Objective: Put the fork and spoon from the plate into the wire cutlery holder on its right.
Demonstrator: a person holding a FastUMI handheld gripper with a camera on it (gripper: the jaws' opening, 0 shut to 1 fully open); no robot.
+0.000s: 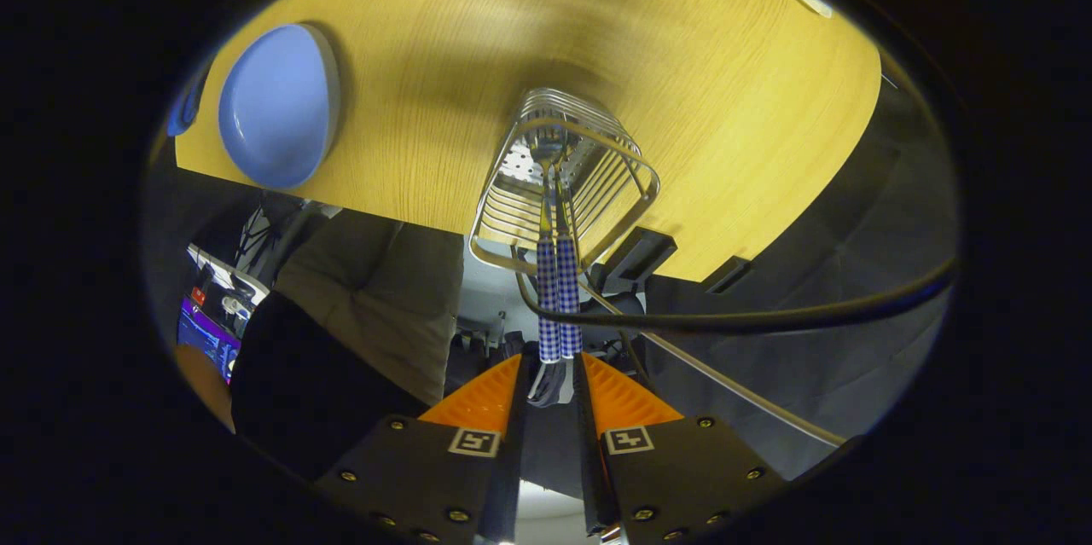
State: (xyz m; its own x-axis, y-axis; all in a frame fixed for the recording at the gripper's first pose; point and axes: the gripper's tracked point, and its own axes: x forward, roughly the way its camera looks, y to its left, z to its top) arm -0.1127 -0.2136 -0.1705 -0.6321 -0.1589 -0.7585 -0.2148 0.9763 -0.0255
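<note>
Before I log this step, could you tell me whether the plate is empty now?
Empty: the plate shows a bare blue surface, and two checked handles stand in the wire holder, just ahead of the open gripper.

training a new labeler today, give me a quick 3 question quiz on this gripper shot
1. True or false: the blue plate has cutlery lying on it.
2. Where do the two checked handles stand? A) in the wire cutlery holder B) on the table C) on the plate
3. Fill in: the gripper fingers are ____ and apart from the handles.

Key: 1 false; 2 A; 3 open, just short of the handle ends.
</note>
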